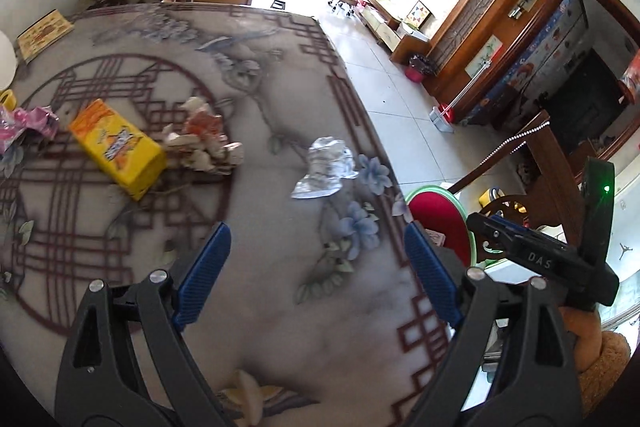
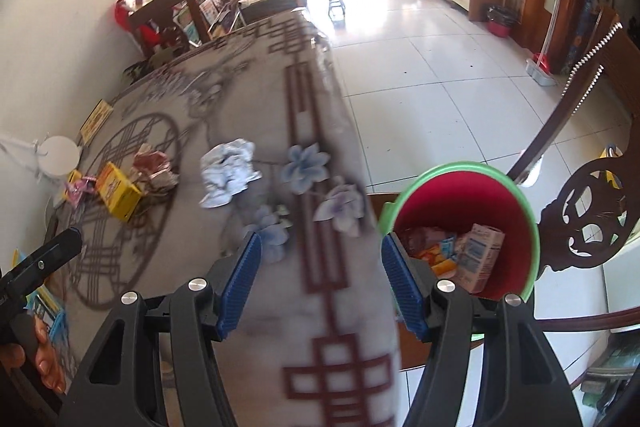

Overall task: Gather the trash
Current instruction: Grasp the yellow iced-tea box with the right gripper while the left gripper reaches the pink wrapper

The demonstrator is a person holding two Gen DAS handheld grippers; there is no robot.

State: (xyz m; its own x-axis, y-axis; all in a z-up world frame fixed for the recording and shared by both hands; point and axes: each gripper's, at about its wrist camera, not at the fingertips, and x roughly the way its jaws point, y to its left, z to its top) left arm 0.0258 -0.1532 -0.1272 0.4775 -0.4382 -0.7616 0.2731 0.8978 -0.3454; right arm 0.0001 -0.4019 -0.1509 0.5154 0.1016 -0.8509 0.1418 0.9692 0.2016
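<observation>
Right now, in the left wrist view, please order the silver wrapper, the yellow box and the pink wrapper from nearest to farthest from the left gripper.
Measured from the left gripper:
1. Silver wrapper, just ahead, near the table's right edge.
2. Yellow box, farther to the left.
3. Pink wrapper, at the far left edge of the view.

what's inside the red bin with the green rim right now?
Inside the red bin with the green rim, the right wrist view shows a pale printed carton, an orange-and-blue wrapper and a dark reddish scrap. The right gripper's finger covers the near side; anything beneath is hidden.
</observation>
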